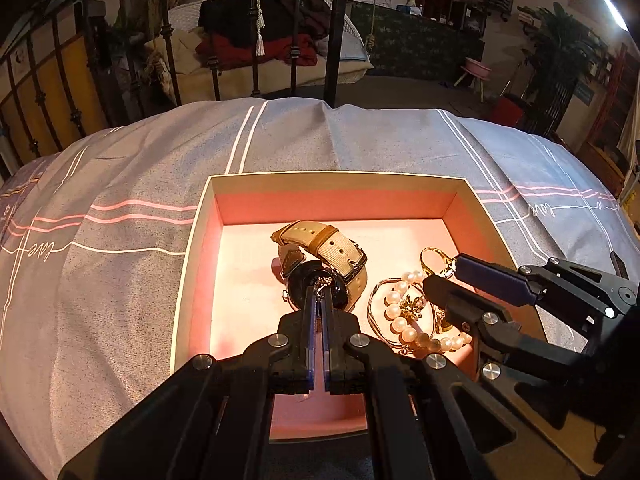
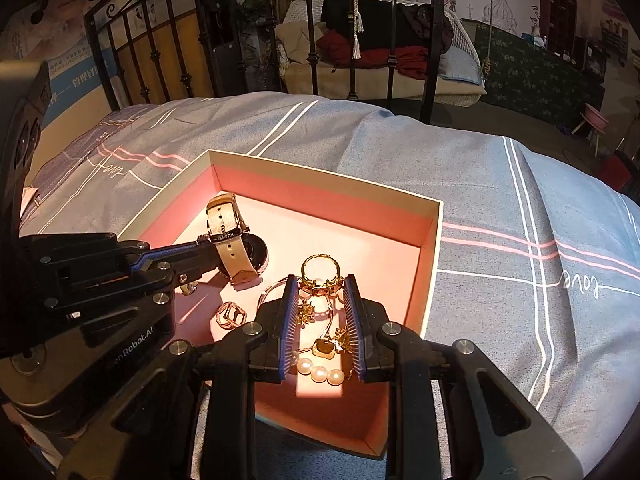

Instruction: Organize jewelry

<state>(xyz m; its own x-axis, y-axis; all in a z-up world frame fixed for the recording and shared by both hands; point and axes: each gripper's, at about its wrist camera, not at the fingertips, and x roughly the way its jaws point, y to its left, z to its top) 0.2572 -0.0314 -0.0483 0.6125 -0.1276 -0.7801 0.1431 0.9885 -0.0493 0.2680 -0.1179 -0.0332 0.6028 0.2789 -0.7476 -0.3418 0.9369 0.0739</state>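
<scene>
Jewelry sits gathered in the pink-lined box [image 1: 460, 200] on the bed's grey bedspread [image 1: 120, 280]: a watch [image 1: 324, 256] with a beige strap toward the far left of the box floor, a pearl bracelet [image 1: 400, 316] and thin gold bangle on the right, and a small rose-gold ring [image 2: 231, 316] nearer you.

Your left hand-held gripper [image 1: 320, 286] is pressed together, pinching a small silver piece right above the watch's dark face; what that piece is, I cannot tell. Your right hand-held gripper [image 2: 320, 280] pinches a gold ring with a reddish stone [image 2: 320, 276] at its tips, over the tangle of pearls and gold pieces.

You seem to be at the placing step, both pieces already inside the box walls. Next, I'd judge, lower each piece to a bare patch of pink lining, clear of the watch and bracelet, then spread the jaws so nothing snags on the chain.
</scene>
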